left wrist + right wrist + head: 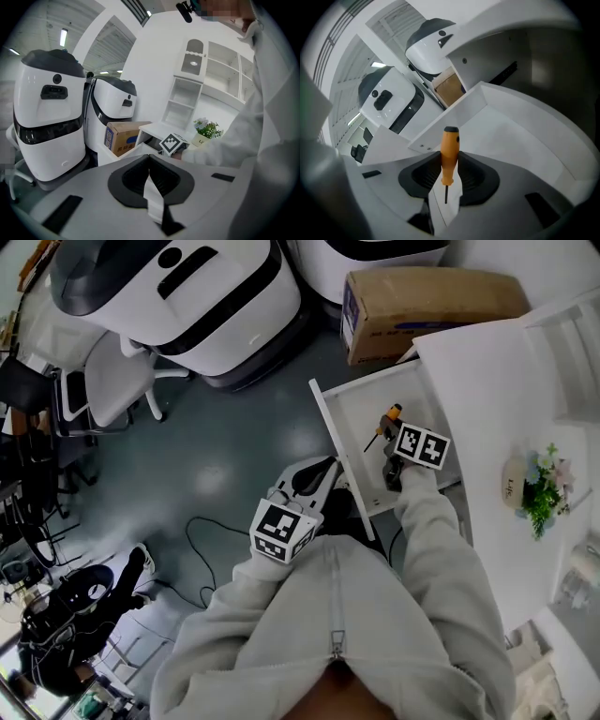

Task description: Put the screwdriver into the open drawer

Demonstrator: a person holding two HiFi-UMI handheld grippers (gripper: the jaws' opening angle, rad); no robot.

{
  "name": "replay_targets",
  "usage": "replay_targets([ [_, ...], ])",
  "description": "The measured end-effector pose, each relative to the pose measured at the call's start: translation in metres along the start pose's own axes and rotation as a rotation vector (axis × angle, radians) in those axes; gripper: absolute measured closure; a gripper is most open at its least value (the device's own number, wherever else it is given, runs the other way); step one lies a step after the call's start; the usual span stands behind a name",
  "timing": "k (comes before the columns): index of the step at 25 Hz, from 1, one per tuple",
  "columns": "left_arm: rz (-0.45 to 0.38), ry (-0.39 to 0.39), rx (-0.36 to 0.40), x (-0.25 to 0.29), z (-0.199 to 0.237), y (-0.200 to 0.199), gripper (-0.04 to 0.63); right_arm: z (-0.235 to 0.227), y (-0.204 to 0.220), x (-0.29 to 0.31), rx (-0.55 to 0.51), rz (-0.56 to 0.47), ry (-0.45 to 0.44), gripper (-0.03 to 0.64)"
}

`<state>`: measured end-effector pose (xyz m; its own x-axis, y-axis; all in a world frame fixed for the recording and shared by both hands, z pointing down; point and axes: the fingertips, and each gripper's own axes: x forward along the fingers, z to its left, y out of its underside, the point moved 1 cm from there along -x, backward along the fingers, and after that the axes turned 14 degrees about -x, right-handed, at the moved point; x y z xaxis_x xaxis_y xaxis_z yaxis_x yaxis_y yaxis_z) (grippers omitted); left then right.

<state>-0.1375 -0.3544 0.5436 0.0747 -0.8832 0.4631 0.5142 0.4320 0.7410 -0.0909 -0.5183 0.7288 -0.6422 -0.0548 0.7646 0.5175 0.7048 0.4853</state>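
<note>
The screwdriver (450,152), orange-handled with a thin dark shaft, is clamped by its handle in my right gripper (449,177). In the head view the screwdriver (386,422) hangs inside the open white drawer (352,404), with the right gripper (392,439) just behind it under its marker cube. The drawer's pale floor and walls (520,136) fill the right gripper view beyond the tool. My left gripper (315,480) floats outside the drawer's front, over the floor. In its own view the left gripper (150,180) has its pads together and holds nothing.
A white desk top (497,399) runs along the right with a small potted plant (542,489). A cardboard box (422,301) lies behind the drawer. Two large white machines (178,292) and a white chair (108,381) stand on the grey floor at left.
</note>
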Motion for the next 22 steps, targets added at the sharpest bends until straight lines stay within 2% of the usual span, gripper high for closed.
replay_targets([
  [7,0.002,-0.059,-0.044,-0.004,0.014,0.01,0.578,-0.017,0.008,0.041,0.058,0.075,0.036,0.494],
  [13,0.009,-0.098,-0.066,-0.01,0.022,0.017,0.578,-0.03,0.018,0.062,0.19,0.154,0.104,0.492],
  [20,0.007,-0.117,-0.076,-0.014,0.025,0.02,0.578,-0.032,0.019,0.068,0.193,0.179,0.163,0.492],
  [22,0.002,-0.117,-0.076,-0.014,0.025,0.019,0.578,-0.03,0.018,0.068,0.197,0.177,0.165,0.471],
])
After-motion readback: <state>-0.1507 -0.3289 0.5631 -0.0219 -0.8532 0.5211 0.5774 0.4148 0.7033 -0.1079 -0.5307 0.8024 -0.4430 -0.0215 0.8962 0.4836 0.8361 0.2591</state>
